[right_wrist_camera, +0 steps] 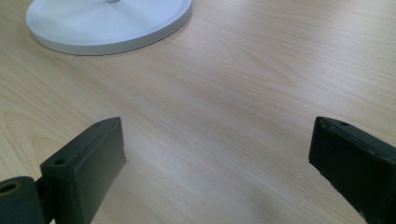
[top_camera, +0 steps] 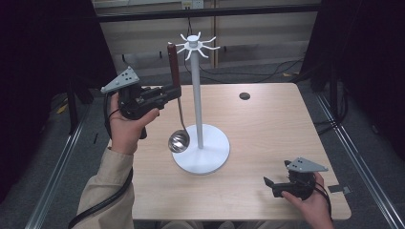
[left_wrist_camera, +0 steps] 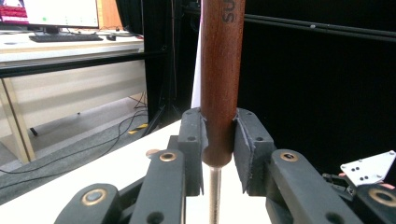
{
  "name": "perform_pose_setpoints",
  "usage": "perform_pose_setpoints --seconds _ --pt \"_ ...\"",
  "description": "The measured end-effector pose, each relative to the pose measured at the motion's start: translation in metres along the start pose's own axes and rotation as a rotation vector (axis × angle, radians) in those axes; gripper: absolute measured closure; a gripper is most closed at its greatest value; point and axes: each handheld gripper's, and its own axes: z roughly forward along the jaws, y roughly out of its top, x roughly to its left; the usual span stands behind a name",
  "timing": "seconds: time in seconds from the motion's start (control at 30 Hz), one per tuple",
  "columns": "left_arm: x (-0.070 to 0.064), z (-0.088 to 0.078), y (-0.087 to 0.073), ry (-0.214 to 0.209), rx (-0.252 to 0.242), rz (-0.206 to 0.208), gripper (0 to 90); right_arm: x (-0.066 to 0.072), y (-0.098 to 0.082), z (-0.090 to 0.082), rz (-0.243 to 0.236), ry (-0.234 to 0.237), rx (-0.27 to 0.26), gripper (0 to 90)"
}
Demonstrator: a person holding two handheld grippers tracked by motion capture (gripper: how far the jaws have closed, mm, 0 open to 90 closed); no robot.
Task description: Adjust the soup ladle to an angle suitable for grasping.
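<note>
Black pads of the left gripper (left_wrist_camera: 218, 154) pinch the ladle (top_camera: 175, 102) at the foot of its stiff, smooth wooden handle, bowl hanging below beside the white stand (top_camera: 199, 95), a likely bowl-heavy load, while the right gripper (right_wrist_camera: 217, 172) idles spread wide.

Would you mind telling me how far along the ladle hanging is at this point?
Done: the ladle is off the table, gripped upright by its wooden handle in the left gripper, bowl down beside the white stand.
In hand: the handle top sits near the hooks, but nothing hangs from them yet.
Left: hooking the ladle and letting go. The right gripper rests open near the table edge.
</note>
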Motion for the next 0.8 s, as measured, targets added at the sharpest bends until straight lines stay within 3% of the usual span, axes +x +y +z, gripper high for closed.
perform_pose_setpoints --seconds 0.5,0.8 --pt "0.0012 0.0014 -0.0014 -0.008 -0.001 0.012 74.2 0.0005 0.0001 0.0004 -0.002 0.001 0.002 3.3" --pt "0.0052 0.0015 -0.0055 -0.008 -0.034 -0.007 72.0 0.0015 0.0002 0.0018 -0.004 0.001 0.006 3.2"
